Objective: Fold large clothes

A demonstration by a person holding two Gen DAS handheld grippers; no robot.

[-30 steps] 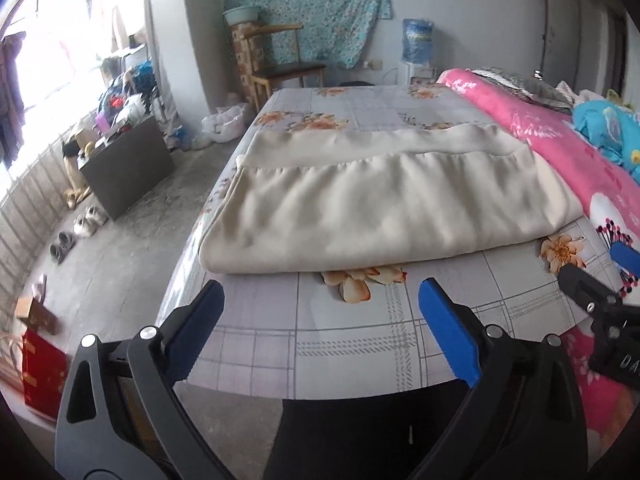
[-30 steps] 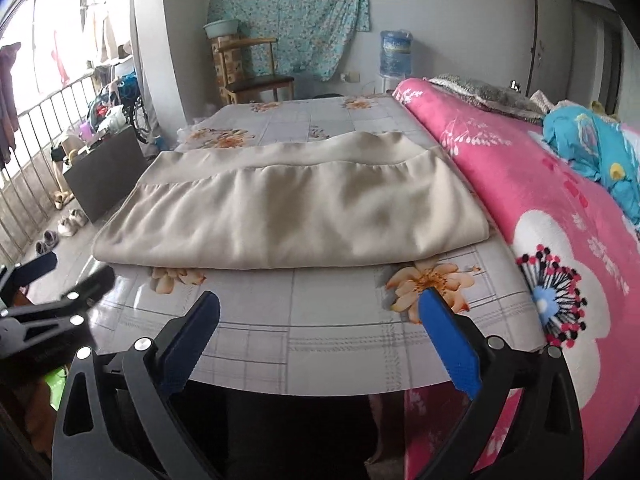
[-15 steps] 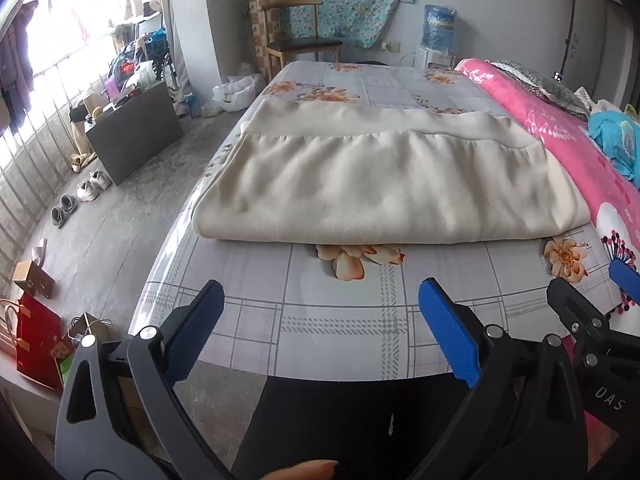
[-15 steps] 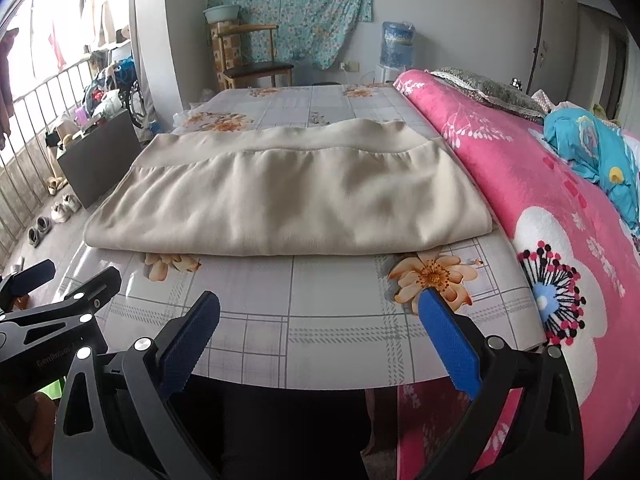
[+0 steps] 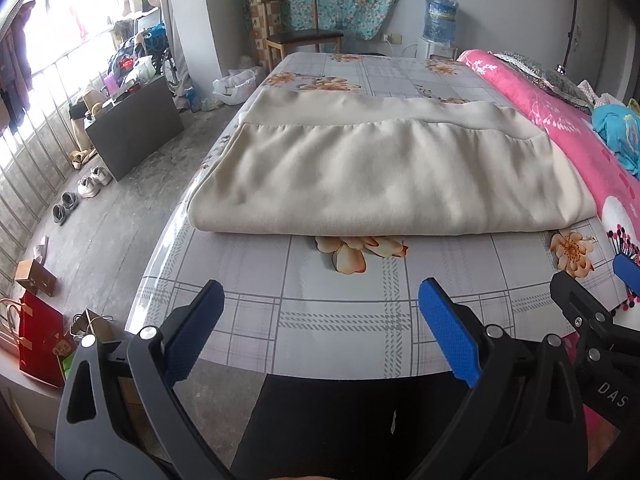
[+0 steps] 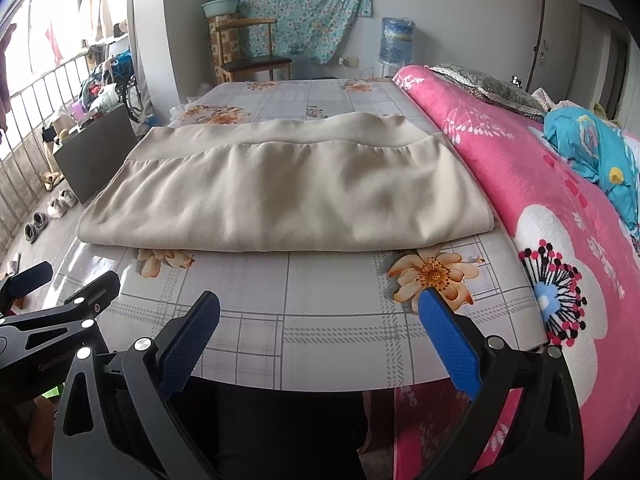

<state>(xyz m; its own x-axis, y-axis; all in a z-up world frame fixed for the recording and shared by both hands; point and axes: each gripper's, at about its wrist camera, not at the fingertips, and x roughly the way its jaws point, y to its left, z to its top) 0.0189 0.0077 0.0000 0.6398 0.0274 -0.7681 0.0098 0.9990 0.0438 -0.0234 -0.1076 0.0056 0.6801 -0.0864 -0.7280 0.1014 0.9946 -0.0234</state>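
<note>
A large beige garment [image 5: 384, 176] [image 6: 288, 200] lies folded flat on the floral plaid cover of the bed [image 5: 344, 308] [image 6: 332, 320], its gathered band toward the far side. My left gripper [image 5: 320, 312] hovers open over the bed's near edge, short of the garment, holding nothing. My right gripper [image 6: 320, 320] is likewise open and empty, near the same edge and a little to the right. Each gripper shows at the side of the other's view: the right gripper [image 5: 592, 292] and the left gripper [image 6: 68, 284].
A pink flowered blanket [image 6: 560, 208] with a blue garment [image 6: 596, 152] runs along the bed's right side. A dark cabinet [image 5: 132, 128], shoes [image 5: 80, 192] and a red bag [image 5: 40, 340] stand on the floor at left. A wooden chair [image 5: 304, 36] and water dispenser [image 5: 440, 28] are behind.
Both grippers have drawn back and risen slightly from the bed's near edge, staying open. The folded garment has not moved.
</note>
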